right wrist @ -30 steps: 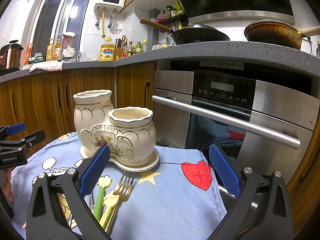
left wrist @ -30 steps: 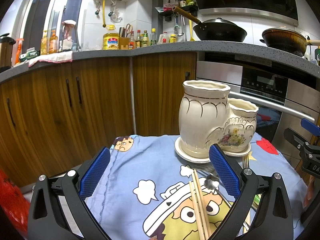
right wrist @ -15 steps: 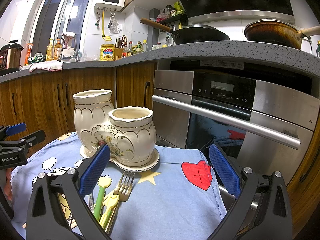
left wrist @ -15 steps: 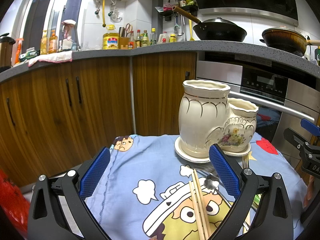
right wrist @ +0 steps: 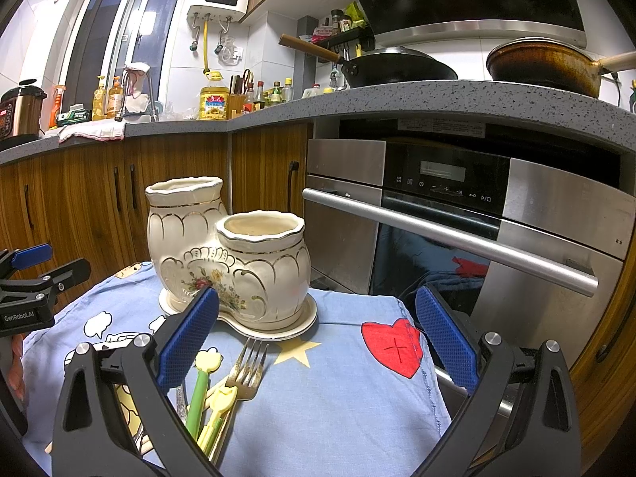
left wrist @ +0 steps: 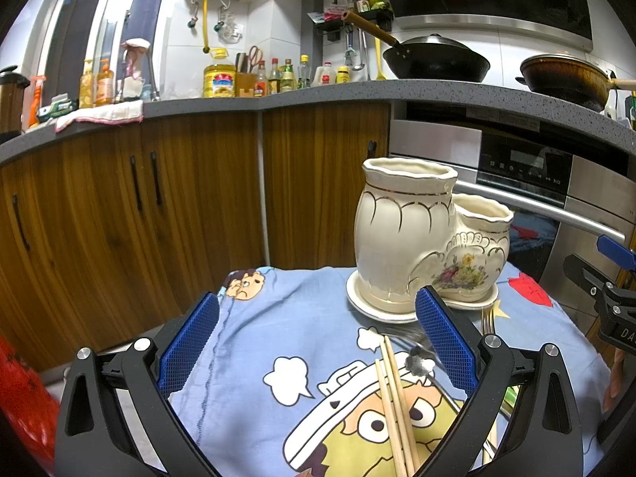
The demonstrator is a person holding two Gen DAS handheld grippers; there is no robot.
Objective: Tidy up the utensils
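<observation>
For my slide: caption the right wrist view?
Open right gripper over fork before empty ceramic holder.

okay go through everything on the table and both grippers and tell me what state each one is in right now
Left gripper: open, holding nothing.
Right gripper: open, holding nothing.
Ceramic holder: upright on its saucer, both pots look empty.
Chopsticks: lying flat on the cloth, side by side.
Fork: lying flat, tines toward the holder.
Green utensil: lying flat beside the fork.
Yellow utensil: lying flat, partly over the fork.
Tablecloth: spread, slightly wrinkled.
</observation>
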